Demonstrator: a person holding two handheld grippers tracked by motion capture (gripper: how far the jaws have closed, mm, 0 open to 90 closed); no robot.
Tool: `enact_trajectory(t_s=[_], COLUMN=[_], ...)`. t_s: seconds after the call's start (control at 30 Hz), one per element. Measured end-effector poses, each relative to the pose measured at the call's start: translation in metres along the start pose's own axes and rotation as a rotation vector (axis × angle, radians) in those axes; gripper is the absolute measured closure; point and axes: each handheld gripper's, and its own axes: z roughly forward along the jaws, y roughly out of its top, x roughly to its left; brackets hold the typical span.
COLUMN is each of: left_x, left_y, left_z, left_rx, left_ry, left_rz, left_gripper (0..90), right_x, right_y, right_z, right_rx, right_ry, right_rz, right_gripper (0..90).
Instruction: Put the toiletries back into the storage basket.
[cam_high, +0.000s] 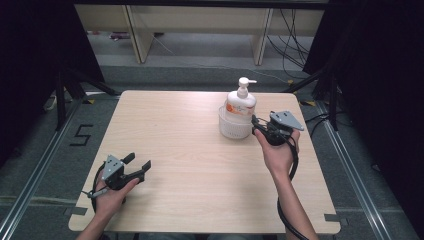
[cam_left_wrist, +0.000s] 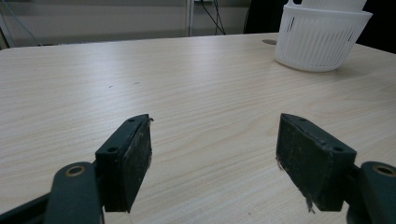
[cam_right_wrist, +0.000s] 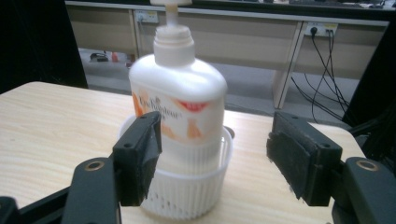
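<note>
A white pump bottle (cam_high: 241, 101) with an orange label stands upright in a small white slotted basket (cam_high: 233, 129) on the far right part of the wooden table (cam_high: 190, 150). My right gripper (cam_high: 256, 124) is open just to the right of the basket, level with its rim. In the right gripper view the bottle (cam_right_wrist: 180, 100) and basket (cam_right_wrist: 187, 198) lie beyond the spread jaws of the right gripper (cam_right_wrist: 214, 156), nothing between them. My left gripper (cam_high: 139, 162) rests open near the front left of the table. In its own view the left gripper (cam_left_wrist: 212, 158) frames bare tabletop, the basket (cam_left_wrist: 320, 39) far off.
Wooden furniture legs (cam_high: 137, 35) and loose cables (cam_high: 292, 40) lie on the floor beyond the table's far edge. Dark curtains and stands (cam_high: 65, 85) flank both sides. A black cable (cam_high: 287, 220) trails from the right gripper along the forearm.
</note>
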Motion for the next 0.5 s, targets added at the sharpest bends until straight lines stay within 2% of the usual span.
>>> enact_trajectory(t_s=[0.03,0.13,0.2,0.27,0.33,0.37,0.5], left_x=[0.000,0.000,0.000,0.000,0.000,0.000,0.000], left_y=[0.000,0.000,0.000,0.000,0.000,0.000,0.000], left_z=[0.000,0.000,0.000,0.000,0.000,0.000,0.000], left_rx=[-0.003,0.000,-0.004,-0.004,-0.003,-0.003,-0.004], left_ry=[-0.001,0.001,0.000,0.001,0.002,0.002,0.002], left_rz=[-0.001,-0.001,-0.002,-0.003,-0.003,-0.002,-0.003], left_gripper=[26.1,26.1,26.1,26.1,26.1,26.1,26.1], right_x=[-0.001,-0.006,-0.009,-0.010,-0.013,-0.012,-0.015], right_y=[-0.004,-0.014,-0.021,-0.030,-0.037,-0.043,-0.060], right_z=[-0.003,-0.007,-0.010,-0.014,-0.017,-0.018,-0.025], right_rx=[0.010,0.024,0.015,0.018,0.029,0.026,0.040], right_ry=[-0.001,0.002,-0.014,-0.010,-0.018,-0.023,-0.021], right_rz=[0.018,0.015,0.003,0.022,0.001,0.028,0.028], right_gripper=[35.1,35.2,35.9,36.7,37.3,37.5,37.6])
